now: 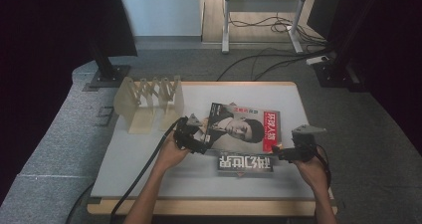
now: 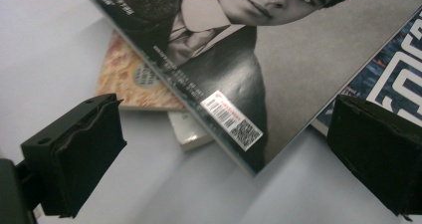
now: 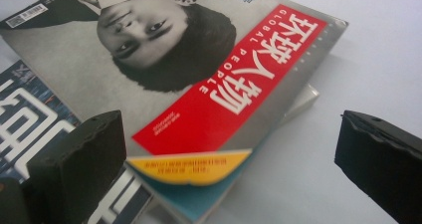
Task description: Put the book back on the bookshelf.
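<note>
- Two black grippers are seen, the left gripper (image 1: 205, 145) and the right gripper (image 1: 276, 152).
- Each is built with two blocky black jaws whose inner pads are ridged and worn at the edges.
- A grey three-cornered plate (image 1: 308, 130) is carried on top of the right one.
- A black cable (image 1: 144, 170) is trailed from the left one.
- Both forearms are left bare, without sleeves.

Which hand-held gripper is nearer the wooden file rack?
Left. The left hand-held gripper sits just in front of the wooden file rack; the right hand-held gripper is across the magazine.
</note>
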`<state>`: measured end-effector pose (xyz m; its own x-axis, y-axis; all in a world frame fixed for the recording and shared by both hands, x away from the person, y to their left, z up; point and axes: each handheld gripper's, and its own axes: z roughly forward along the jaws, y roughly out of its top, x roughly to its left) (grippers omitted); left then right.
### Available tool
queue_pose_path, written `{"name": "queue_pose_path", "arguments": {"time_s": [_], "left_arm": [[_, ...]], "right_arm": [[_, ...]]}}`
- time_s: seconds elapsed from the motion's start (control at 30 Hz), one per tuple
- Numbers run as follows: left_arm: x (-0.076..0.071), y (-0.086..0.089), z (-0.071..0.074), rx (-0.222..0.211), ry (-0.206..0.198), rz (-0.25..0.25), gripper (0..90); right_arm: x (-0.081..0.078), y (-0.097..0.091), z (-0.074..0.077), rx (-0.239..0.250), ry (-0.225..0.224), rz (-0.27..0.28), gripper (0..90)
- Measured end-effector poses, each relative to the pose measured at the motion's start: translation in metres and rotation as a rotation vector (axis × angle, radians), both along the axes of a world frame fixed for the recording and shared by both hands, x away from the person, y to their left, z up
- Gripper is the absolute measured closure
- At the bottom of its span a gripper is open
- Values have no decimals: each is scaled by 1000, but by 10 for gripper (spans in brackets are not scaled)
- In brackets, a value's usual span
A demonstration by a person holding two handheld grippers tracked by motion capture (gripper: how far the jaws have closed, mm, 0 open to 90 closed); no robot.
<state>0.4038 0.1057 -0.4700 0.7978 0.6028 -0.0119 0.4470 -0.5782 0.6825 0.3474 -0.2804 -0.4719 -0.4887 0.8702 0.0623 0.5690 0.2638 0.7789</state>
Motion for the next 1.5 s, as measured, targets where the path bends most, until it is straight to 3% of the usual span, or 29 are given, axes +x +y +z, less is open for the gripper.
{"name": "queue_pose_path", "arguments": {"time_s": [0.07, 0.27, 0.3, 0.33, 0.37, 0.4, 0.5, 0.77, 0.9, 0.93, 1.0, 1.03, 1.07, 1.23, 1.37, 1.5], "left_arm": [[1, -6, 0, 21, -16, -4, 10], [9, -16, 1, 5, -12, -21, 14], [11, -18, 0, -17, -16, -19, 17], [12, -18, -1, -28, -11, -20, 18], [15, -19, -5, -30, 21, -36, 17], [15, -19, -5, -30, 21, -36, 13], [19, -26, -16, 11, 32, -56, 4], [21, -35, -25, 19, 35, -57, 0], [19, -36, -25, 27, 21, -55, 0], [18, -37, -25, 24, 23, -55, 0], [16, -39, -26, -22, 57, -100, 31], [14, -41, -27, -14, 44, -103, 25], [11, -44, -27, 3, 26, -98, 27], [17, -36, -24, 31, 36, -49, 0], [26, -28, -28, -14, 80, -30, 0], [26, -29, -30, -27, 78, -29, 0]], "right_arm": [[5, 3, 0, -5, 3, 0, 0], [22, 10, -5, -14, 15, 4, 0], [23, 10, -6, -17, 17, 5, 0], [27, 12, -8, -19, 20, 8, 0], [30, 12, -11, -20, 25, 6, 0], [30, 12, -11, -20, 25, 6, 0], [37, 14, -20, -26, 35, 10, 3], [40, 18, -33, -21, 58, 22, 4], [41, 18, -36, 3, 59, 35, 4], [41, 18, -36, 4, 58, 35, 4], [41, 18, -37, 8, 54, 37, 6], [40, 18, -37, 10, 54, 36, 6], [40, 18, -37, 10, 51, 37, 6], [37, 16, -38, 17, 46, 49, 16], [38, 16, -38, 17, 47, 51, 15], [38, 16, -37, 15, 50, 54, 13]]}}
